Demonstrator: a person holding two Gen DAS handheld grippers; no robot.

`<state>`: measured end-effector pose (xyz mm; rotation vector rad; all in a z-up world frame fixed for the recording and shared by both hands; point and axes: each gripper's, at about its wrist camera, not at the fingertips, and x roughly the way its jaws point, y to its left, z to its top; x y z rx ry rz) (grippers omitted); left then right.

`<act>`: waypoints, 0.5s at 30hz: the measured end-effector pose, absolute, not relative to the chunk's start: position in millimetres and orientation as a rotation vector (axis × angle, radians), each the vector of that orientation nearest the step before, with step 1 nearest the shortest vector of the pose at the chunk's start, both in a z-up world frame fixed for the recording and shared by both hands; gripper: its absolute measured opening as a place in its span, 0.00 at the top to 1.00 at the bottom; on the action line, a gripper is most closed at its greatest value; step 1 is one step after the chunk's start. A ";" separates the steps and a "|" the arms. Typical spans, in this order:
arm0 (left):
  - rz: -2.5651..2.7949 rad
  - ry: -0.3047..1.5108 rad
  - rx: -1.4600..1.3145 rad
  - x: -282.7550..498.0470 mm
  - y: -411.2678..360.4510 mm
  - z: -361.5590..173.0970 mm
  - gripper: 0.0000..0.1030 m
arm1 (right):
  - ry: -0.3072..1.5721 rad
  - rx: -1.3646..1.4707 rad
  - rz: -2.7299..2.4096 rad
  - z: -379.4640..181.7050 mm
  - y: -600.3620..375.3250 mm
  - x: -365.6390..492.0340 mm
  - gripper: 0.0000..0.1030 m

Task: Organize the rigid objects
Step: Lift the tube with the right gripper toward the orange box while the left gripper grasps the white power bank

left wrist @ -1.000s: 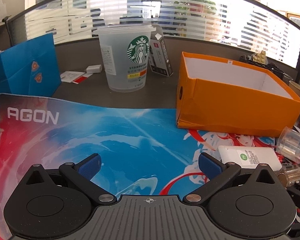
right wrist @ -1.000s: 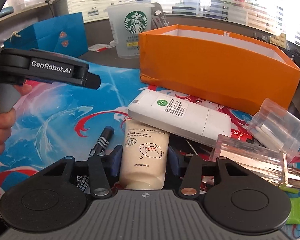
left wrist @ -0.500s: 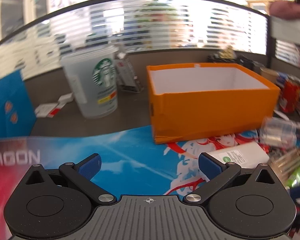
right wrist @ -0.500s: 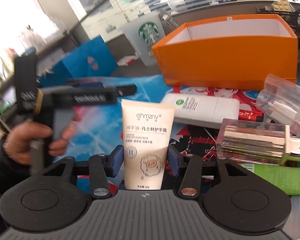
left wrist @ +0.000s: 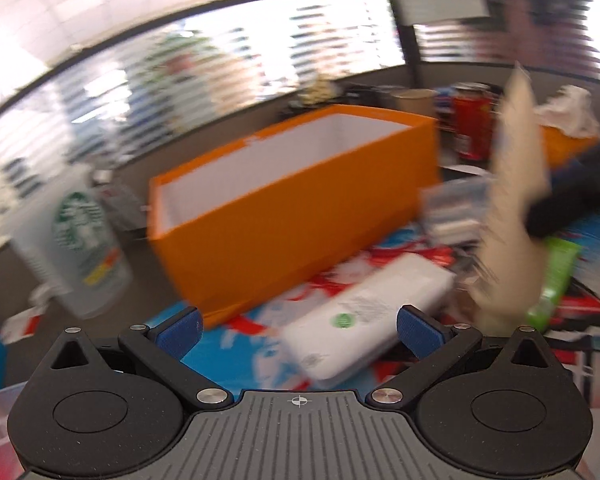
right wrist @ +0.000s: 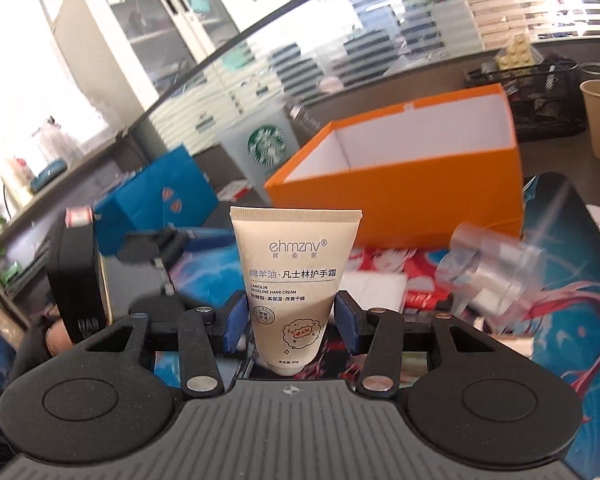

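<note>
The hand cream tube point(right wrist: 295, 288) is sitting upright between the blue pads of the right gripper point(right wrist: 290, 322), crimped end up and cap end down near the palm, clamped on both sides and held above the anime desk mat point(right wrist: 572, 312). The right wrist view is giving you the label sharp (ehmznv, lanolin vaseline hand cream), while the left wrist view is only catching the same tube point(left wrist: 512, 216) as a beige smear off to the right, with a dark blur beside it that is probably the other gripper, can't really tell. The left gripper point(left wrist: 299, 330) is hanging with its jaws spread wide and nothing between the pads, just above the mat. Right in front of it a white flat case point(left wrist: 364, 320) with a green sticker is lying on the mat, and past that the open orange box point(left wrist: 284, 216) is standing with its white inside showing. A Starbucks cup point(left wrist: 80, 240) is standing to the left of the box, a clear plastic container point(right wrist: 496, 276) is lying right of the tube, and a green tube point(left wrist: 556, 280) is showing only from the left side.
</note>
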<state>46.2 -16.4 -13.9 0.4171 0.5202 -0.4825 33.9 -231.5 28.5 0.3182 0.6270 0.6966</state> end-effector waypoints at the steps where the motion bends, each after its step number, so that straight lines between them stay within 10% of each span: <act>1: -0.522 0.533 0.419 48.4 -18.1 -15.8 0.00 | 0.616 0.323 0.692 30.5 -238.0 35.0 0.57; 15: -0.825 0.561 0.544 74.1 -24.2 -32.0 0.00 | 0.547 0.373 0.641 49.1 -261.8 75.5 0.57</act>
